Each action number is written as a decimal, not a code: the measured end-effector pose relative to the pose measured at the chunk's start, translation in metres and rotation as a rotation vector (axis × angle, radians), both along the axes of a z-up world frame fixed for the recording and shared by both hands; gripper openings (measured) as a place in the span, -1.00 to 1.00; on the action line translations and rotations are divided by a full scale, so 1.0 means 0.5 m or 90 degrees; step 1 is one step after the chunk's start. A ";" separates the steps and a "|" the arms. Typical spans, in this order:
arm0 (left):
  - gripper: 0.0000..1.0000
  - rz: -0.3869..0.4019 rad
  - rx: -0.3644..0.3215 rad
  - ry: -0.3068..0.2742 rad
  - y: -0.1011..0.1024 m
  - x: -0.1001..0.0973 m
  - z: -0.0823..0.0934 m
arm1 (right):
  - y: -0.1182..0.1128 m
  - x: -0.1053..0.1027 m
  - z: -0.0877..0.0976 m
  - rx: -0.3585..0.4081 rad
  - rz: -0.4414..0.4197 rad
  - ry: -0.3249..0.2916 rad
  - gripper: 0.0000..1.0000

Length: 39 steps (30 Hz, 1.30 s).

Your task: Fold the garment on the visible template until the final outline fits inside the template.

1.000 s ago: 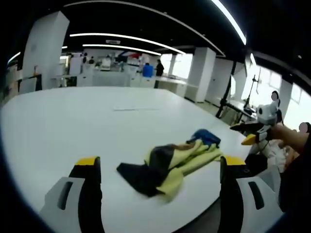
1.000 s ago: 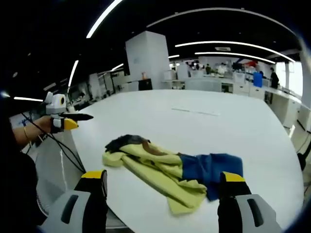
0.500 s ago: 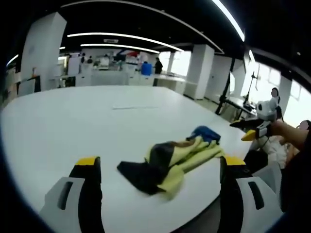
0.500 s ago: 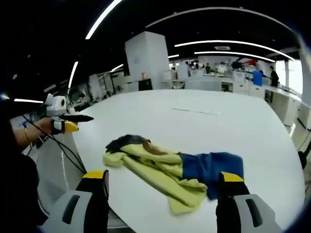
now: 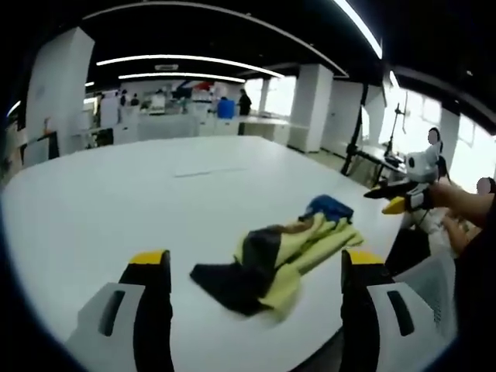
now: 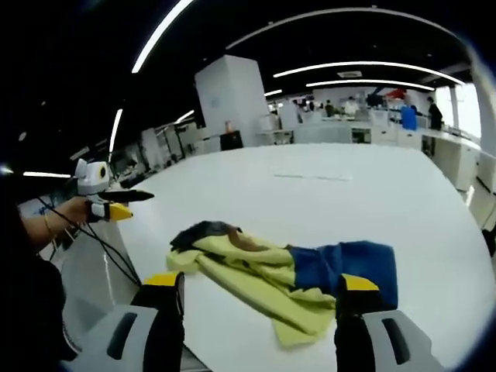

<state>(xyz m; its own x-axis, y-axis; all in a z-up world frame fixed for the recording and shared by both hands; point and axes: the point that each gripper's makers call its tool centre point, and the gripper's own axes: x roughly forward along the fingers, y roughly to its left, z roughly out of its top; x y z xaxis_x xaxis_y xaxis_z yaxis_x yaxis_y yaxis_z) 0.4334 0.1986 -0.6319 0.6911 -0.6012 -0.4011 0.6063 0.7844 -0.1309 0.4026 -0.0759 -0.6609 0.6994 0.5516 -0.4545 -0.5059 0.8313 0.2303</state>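
A crumpled garment (image 5: 283, 249) of yellow, black and blue cloth lies in a heap near the edge of the white table (image 5: 108, 194). My left gripper (image 5: 254, 260) hovers open before it, nothing between its jaws. In the right gripper view the same garment (image 6: 267, 267) has its blue part to the right and its black part to the left. My right gripper (image 6: 260, 282) is open just short of it, holding nothing. Each gripper appears in the other's view, held in a hand off the table's edge: the right gripper (image 5: 403, 198) and the left gripper (image 6: 108, 206).
A faint thin mark (image 5: 203, 172) lies farther out on the table top (image 6: 364, 209), also seen as a thin mark (image 6: 314, 177) in the right gripper view. Beyond the table are white pillars, desks and distant people. A cable hangs below the left gripper.
Both views have shifted slightly with the hands, and both pairs of jaws stand a little narrower. The garment lies as before.
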 end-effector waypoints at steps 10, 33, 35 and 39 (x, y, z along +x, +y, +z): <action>0.34 -0.023 0.005 0.019 0.003 0.032 -0.027 | 0.002 0.038 -0.012 -0.024 0.026 0.007 0.25; -0.11 -0.092 0.031 0.110 -0.039 0.086 -0.133 | -0.019 0.142 -0.100 -0.106 0.076 0.067 -0.41; -0.13 -0.104 0.032 0.119 -0.046 0.090 -0.147 | -0.028 0.152 -0.114 -0.126 0.074 0.075 -0.44; -0.21 -0.118 0.034 0.135 -0.058 0.093 -0.168 | -0.043 0.166 -0.132 -0.133 0.062 0.094 -0.56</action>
<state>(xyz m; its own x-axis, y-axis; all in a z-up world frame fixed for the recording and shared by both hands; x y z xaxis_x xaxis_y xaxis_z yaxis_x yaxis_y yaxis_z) 0.4800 0.1698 -0.7158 0.4692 -0.6836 -0.5591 0.7035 0.6720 -0.2313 0.4857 -0.0974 -0.7268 0.5655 0.4962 -0.6587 -0.5593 0.8178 0.1358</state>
